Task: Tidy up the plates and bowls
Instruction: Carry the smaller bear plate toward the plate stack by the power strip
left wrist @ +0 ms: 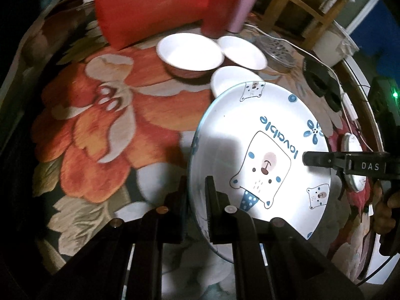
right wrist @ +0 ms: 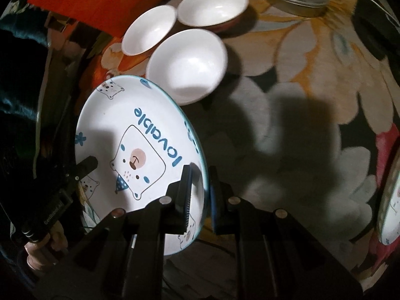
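We hold the bear-print plate by two opposite points of its rim: the left gripper is clamped on the near-left edge, one finger above the rim and one beneath, and the right gripper is clamped on the opposite edge in the same manner. The plate appears clear of the floral tablecloth, judging by the shadow it throws, and it sits tilted, in front of three white bowls grouped close together near the far side. A second patterned plate lies at the right edge of the table; we judge it the likely stacking target, though this is not certain. To carry out the transfer well, we keep both grips firm and move both hands together, so the rim is neither twisted nor pulled from either pair of pads. We level the plate before lowering it. We pass it wide of the nearest bowl, which lies just beyond its far rim. We release only once the plate rests fully on its support, one gripper after the other, since a glazed rim may slip.
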The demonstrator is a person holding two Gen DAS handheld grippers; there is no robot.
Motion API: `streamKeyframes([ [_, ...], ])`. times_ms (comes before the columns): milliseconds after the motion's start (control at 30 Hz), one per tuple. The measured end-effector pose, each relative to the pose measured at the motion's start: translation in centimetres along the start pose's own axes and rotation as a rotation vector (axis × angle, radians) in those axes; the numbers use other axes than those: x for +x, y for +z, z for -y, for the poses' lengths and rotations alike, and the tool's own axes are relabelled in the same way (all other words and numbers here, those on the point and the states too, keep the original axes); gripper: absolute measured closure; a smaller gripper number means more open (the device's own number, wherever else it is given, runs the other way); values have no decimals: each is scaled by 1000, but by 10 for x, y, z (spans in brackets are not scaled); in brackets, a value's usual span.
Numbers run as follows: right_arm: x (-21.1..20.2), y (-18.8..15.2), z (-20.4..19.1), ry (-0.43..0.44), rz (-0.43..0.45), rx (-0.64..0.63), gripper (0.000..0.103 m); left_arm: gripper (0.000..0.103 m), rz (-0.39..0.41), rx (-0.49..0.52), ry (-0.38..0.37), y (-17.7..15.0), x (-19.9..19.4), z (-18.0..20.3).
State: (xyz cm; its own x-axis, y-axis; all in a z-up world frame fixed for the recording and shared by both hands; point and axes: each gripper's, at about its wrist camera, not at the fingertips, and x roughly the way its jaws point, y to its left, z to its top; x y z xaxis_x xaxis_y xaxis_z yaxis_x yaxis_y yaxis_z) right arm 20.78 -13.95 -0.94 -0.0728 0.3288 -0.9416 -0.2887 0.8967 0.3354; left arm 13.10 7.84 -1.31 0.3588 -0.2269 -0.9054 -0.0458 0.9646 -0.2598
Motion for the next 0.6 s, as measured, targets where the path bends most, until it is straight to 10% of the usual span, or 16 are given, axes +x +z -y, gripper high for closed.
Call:
streamKeyframes([
  [600, -53, -36, 112, -44, 18, 215, 90, 93, -62, 180, -85, 18, 38, 128],
])
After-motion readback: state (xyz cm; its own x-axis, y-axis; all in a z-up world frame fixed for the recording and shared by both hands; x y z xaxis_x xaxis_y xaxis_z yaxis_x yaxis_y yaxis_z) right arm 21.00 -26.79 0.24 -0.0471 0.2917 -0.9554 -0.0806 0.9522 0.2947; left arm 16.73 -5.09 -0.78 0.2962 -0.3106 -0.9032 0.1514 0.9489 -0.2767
